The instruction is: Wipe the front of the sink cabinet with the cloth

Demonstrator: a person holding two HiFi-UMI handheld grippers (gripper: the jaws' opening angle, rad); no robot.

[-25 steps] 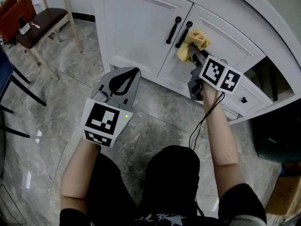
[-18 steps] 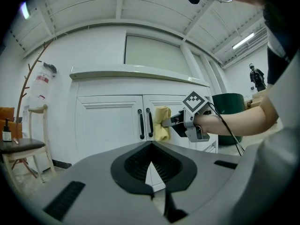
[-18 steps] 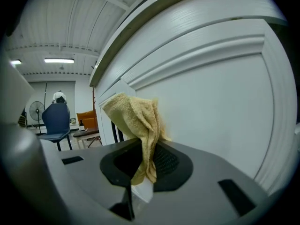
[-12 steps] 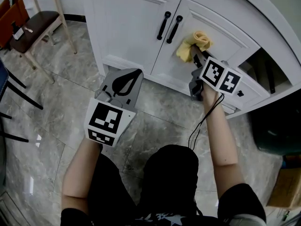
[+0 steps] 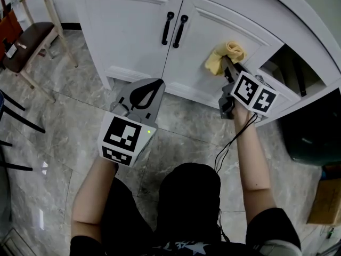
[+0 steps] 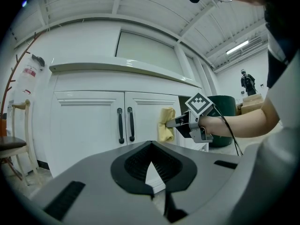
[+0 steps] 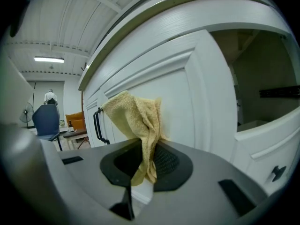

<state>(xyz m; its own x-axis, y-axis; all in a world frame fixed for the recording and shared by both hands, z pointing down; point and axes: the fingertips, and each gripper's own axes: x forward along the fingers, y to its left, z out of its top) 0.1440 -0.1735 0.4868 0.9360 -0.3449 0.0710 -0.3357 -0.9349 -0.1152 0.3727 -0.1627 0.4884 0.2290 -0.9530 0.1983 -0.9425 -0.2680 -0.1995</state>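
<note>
Cloth (image 5: 226, 54) pinched between the jaws of the right gripper (image 5: 228, 65) presses the sink cabinet (image 5: 198, 42), right door; wiping looks partway done. Left gripper (image 5: 144, 91) idles, jaws together.

clearance | white panelled cabinet door (image 5: 200, 63) on the right is flat and bare where I'm working | two black bar handles (image 5: 181, 31) stick out at the door seam, left of me | dark open cabinet bay (image 5: 282, 68) just right | grey marble floor (image 5: 64, 127) wide open below | brown-seated wooden chair (image 5: 26, 41) well off left | dark green round bin (image 5: 314, 137) far right
</note>
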